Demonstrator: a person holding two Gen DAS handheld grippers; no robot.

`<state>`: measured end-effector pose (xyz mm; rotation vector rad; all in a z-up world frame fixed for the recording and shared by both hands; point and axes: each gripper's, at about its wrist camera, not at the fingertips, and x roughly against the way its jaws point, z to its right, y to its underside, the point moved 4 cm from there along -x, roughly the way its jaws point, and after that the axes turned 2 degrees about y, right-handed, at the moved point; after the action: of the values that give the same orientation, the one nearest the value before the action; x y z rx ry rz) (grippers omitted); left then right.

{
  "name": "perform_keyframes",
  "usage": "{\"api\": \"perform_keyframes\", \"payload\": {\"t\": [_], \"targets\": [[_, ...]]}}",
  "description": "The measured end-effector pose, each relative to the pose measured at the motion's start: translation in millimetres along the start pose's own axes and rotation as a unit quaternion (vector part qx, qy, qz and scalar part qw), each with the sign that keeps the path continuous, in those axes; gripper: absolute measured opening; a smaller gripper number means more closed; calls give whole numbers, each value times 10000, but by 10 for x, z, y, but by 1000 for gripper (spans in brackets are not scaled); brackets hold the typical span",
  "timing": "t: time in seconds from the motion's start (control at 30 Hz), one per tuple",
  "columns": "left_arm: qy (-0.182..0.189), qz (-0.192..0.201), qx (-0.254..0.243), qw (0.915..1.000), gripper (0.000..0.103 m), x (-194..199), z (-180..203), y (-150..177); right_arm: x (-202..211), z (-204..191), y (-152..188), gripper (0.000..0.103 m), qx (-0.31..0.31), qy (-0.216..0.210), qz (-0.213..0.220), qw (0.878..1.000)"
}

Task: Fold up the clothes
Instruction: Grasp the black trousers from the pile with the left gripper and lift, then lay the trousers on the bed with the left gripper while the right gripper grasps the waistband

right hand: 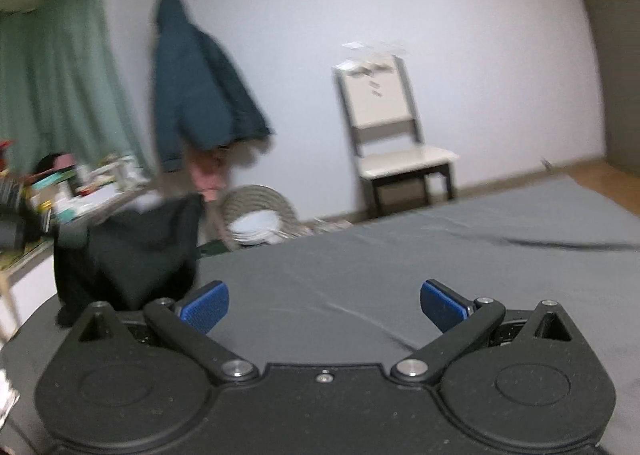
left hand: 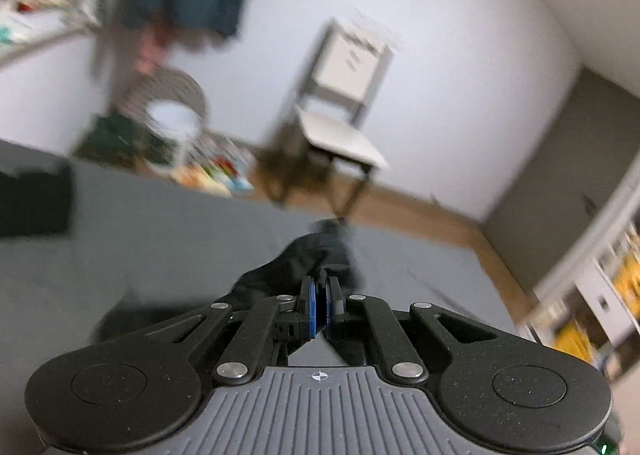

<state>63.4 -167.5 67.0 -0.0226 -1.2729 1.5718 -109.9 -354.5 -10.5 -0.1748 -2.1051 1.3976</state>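
In the left wrist view my left gripper (left hand: 320,287) is shut on a black garment (left hand: 296,259). The cloth bunches around the blue pads (left hand: 310,305) and trails off over the grey sheet (left hand: 160,239). The view is blurred by motion. In the right wrist view my right gripper (right hand: 324,297) stands open above the grey sheet (right hand: 360,279), nothing between its fingers. The black garment (right hand: 128,255) hangs raised at the left, just beyond the left fingertip, and its lower part is hidden behind the gripper body.
A white chair (right hand: 394,135) stands by the far wall. A dark teal jacket (right hand: 196,95) hangs on the wall, a woven basket (right hand: 260,211) below it. A cluttered table (right hand: 60,191) and green curtain (right hand: 52,87) sit left. Shelves (left hand: 600,279) line the right.
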Motion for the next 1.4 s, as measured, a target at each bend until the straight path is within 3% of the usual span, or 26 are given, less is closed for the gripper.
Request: {"api": "perform_keyframes", "payload": {"t": [0.17, 0.23, 0.27, 0.33, 0.5, 0.63, 0.77, 0.9, 1.0, 1.07, 1.3, 1.4], "targets": [[-83, -890, 143, 9959, 4, -640, -63, 781, -246, 524, 174, 102, -815, 205, -934, 9921], [-177, -1023, 216, 9944, 4, -731, -128, 1043, -393, 620, 281, 91, -896, 146, -1451, 9852], [-224, -1080, 243, 9936, 4, -770, -152, 1173, -459, 634, 326, 80, -910, 116, -1662, 9818], [-306, -1104, 97, 9934, 4, -746, -195, 1340, -582, 613, 399, 78, -948, -115, -2045, 9742], [-266, -1110, -173, 9933, 4, -655, -259, 1454, -655, 319, 609, 78, -646, -1068, -2673, 9555], [-316, -1004, -369, 9938, 5, -640, -230, 1445, -638, -24, 823, 74, 192, -1473, -3122, 9383], [-360, -898, -579, 9936, 5, -612, -171, 1483, -573, -215, 919, 66, 884, -1339, -3087, 9375], [-352, -796, -448, 9952, 5, -505, -189, 1476, -516, -222, 897, 29, 1004, -1399, -3131, 9340], [-373, -721, -240, 9964, 5, -474, -261, 1478, -536, -162, 882, 16, 749, -1500, -3241, 9310], [-419, -689, -218, 9965, 6, -456, -271, 1488, -548, -119, 881, 10, 749, -1446, -3224, 9325], [-369, -754, -473, 9953, 6, -428, -146, 1556, -532, 103, 684, 2, 856, -774, -2675, 9566], [-333, -770, -602, 9947, 6, -435, -93, 1577, -537, 245, 590, 2, 707, -567, -2511, 9637]]}}
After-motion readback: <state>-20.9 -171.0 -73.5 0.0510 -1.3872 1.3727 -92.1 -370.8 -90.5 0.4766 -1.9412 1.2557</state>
